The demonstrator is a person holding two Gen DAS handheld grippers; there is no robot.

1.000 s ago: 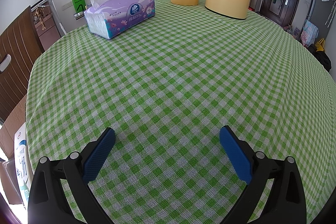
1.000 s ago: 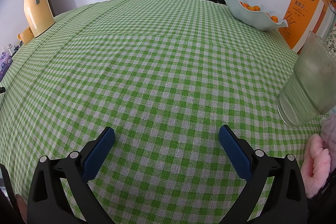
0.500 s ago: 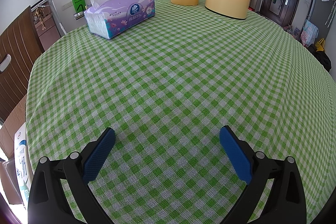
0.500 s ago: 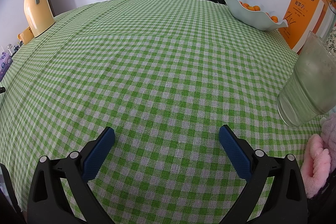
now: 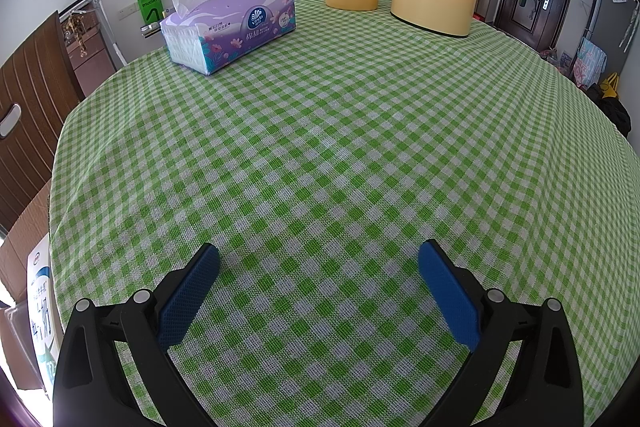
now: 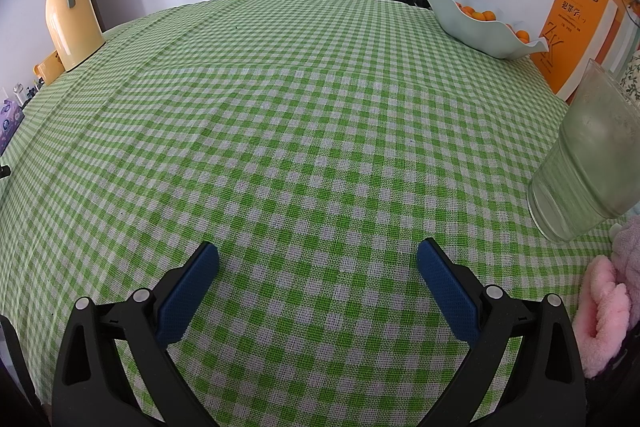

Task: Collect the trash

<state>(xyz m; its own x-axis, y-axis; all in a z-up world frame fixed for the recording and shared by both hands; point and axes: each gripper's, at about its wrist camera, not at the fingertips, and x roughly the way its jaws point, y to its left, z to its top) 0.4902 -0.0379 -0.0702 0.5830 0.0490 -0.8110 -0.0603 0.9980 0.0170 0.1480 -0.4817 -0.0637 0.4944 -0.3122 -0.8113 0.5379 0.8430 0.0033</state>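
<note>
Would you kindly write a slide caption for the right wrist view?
Open right tongs hover over a green checked tablecloth, with a frosted glass, fruit bowl and yellow thermos around the rim.

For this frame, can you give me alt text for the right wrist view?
The open right hand-held gripper hovers over a green checked tablecloth, holding nothing, with no trash visible. At the right edge stand a cloudy glass, a pink fluffy item, orange books and a bowl of oranges; a yellow thermos stands far left.
</note>
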